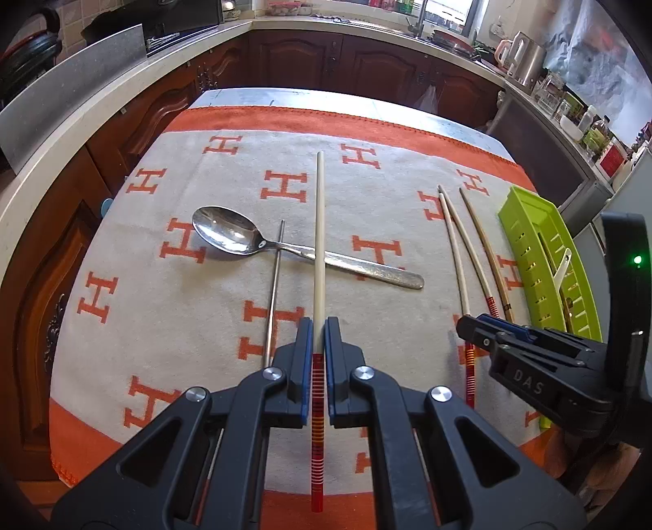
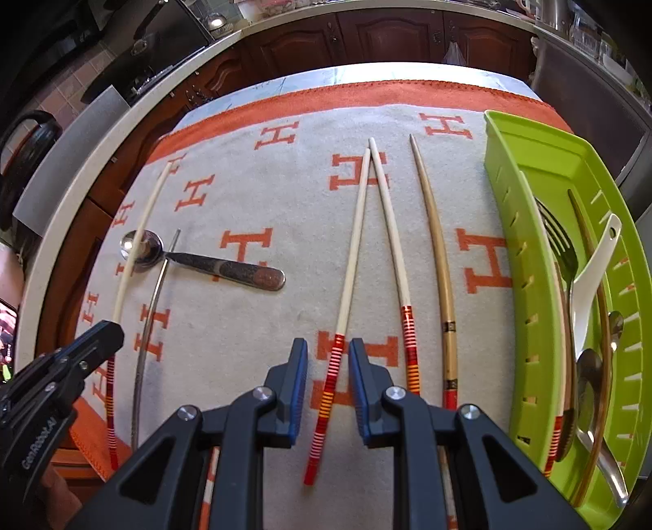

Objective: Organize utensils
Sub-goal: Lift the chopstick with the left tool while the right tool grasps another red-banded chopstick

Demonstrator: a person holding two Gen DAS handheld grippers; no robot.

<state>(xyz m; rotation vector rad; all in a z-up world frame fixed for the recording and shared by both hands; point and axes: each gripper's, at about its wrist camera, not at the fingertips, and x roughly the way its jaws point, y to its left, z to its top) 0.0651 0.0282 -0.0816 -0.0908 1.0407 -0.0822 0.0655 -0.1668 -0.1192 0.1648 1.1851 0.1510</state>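
My left gripper [image 1: 318,326] is shut on a cream chopstick with a red striped end [image 1: 319,228], which crosses over the handle of a metal spoon [image 1: 261,240]. A thin metal chopstick [image 1: 275,281] lies left of it. My right gripper [image 2: 328,346] is open, its jaws either side of a second cream chopstick [image 2: 353,244] that lies on the cloth. Beside that lie a third cream chopstick [image 2: 391,228] and a tan bamboo chopstick [image 2: 436,252]. A green tray [image 2: 525,171] at the right holds a fork, spoons and chopsticks.
The table is covered by a grey and orange H-patterned cloth [image 1: 203,318]. Wooden cabinets and a counter [image 1: 309,28] run behind and to the left. The left gripper also shows at the lower left of the right wrist view [image 2: 102,330].
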